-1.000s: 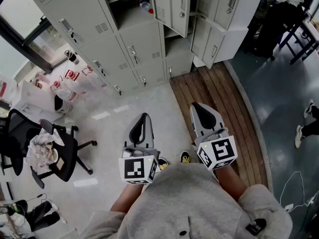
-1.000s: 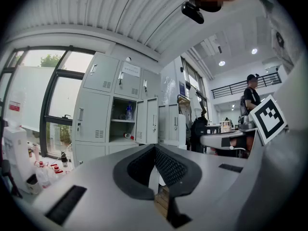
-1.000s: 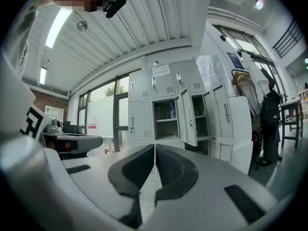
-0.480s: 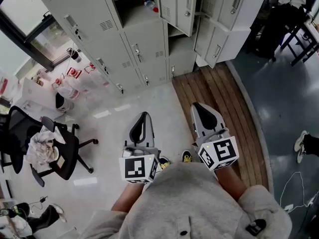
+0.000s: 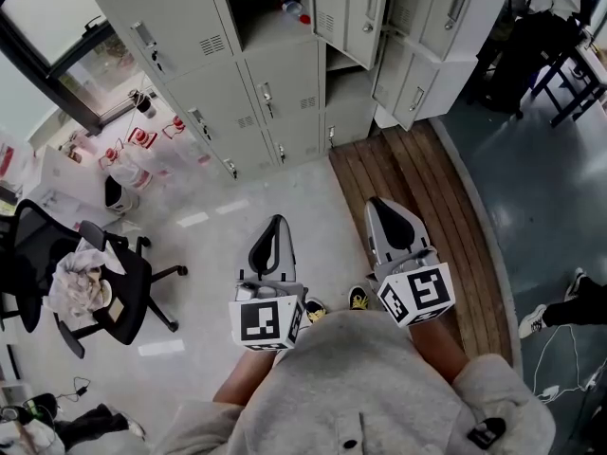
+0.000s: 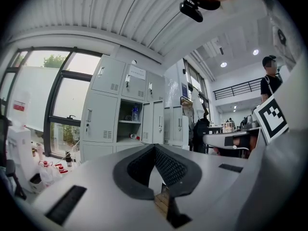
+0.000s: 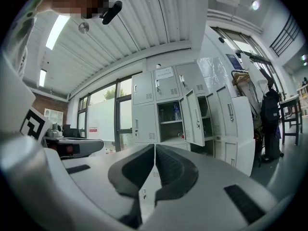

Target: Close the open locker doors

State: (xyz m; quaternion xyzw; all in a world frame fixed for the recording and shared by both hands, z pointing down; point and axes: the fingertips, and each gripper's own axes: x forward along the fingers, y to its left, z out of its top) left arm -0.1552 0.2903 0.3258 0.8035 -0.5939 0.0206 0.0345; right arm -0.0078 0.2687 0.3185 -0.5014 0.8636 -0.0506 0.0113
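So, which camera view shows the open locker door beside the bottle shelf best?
The right gripper view: the open door stands swung out, with its face and handle plain. The head view shows the door from steeply above, cut by the frame's top edge. The left gripper view shows the door smaller.

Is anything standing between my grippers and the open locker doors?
Nothing visible does. Only floor and wooden planks lie between the left gripper, the right gripper and the open locker doors; the office chair sits off to the left.
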